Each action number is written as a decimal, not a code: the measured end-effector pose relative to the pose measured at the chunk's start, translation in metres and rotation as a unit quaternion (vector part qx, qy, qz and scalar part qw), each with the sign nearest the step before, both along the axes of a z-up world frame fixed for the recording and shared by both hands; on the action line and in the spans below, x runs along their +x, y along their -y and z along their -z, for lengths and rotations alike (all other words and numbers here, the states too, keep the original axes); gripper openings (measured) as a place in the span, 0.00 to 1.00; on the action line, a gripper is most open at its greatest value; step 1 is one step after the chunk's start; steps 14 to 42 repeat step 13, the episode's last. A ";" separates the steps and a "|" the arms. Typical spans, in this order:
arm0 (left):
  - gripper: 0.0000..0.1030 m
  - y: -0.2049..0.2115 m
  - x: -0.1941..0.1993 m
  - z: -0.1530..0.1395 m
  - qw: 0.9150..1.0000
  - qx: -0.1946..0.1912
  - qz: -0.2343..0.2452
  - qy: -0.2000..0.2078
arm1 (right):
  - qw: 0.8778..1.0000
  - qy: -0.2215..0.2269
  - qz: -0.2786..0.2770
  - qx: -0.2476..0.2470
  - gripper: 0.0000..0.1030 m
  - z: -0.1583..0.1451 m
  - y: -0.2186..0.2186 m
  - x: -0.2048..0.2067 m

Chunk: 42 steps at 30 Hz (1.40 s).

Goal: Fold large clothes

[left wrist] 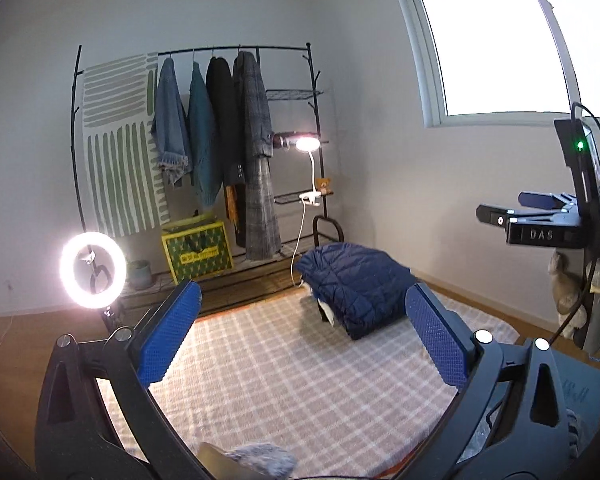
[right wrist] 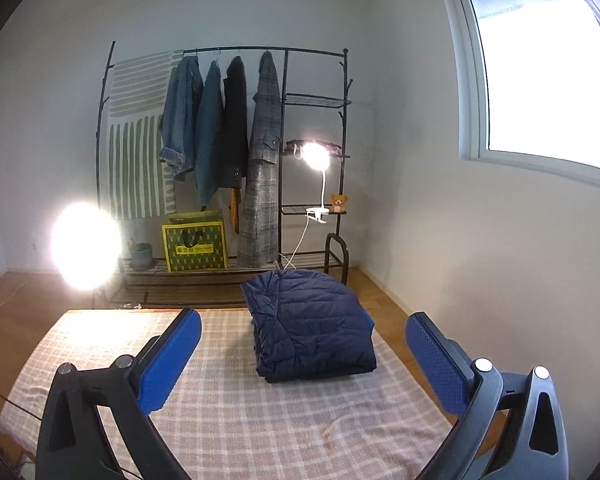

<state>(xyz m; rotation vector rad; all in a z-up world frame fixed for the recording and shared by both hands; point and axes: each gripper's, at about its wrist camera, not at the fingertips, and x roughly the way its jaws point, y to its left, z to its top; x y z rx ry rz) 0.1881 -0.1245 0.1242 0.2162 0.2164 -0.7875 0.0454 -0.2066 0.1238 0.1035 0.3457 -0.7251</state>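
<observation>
The folded navy jacket (right wrist: 312, 324) lies on the checked blanket (right wrist: 236, 412); the left claw (left wrist: 300, 340) and right claw (right wrist: 304, 356) stand wide open, empty.

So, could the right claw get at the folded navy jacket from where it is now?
Probably yes. The right claw stands open and empty, and the navy jacket lies straight ahead on the checked blanket with nothing between them.

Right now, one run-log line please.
jacket: folded, on blanket | left gripper: open, empty | right gripper: open, empty
</observation>
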 end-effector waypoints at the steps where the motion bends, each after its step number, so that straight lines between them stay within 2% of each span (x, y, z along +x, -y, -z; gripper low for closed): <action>1: 1.00 0.000 0.001 0.002 1.000 0.003 0.003 -0.008 | 1.000 0.000 0.003 0.001 1.00 0.001 0.000 -0.001; 4: 1.00 -0.001 0.005 0.007 1.000 0.006 0.012 -0.028 | 1.000 -0.004 0.004 0.004 1.00 0.005 0.001 0.000; 9: 1.00 -0.001 0.002 0.012 1.000 0.012 -0.004 -0.003 | 1.000 -0.012 0.001 0.002 1.00 0.008 0.000 0.004; 42: 1.00 -0.001 0.009 0.016 1.000 0.011 -0.013 -0.007 | 1.000 -0.017 -0.001 0.008 1.00 0.014 0.001 0.006</action>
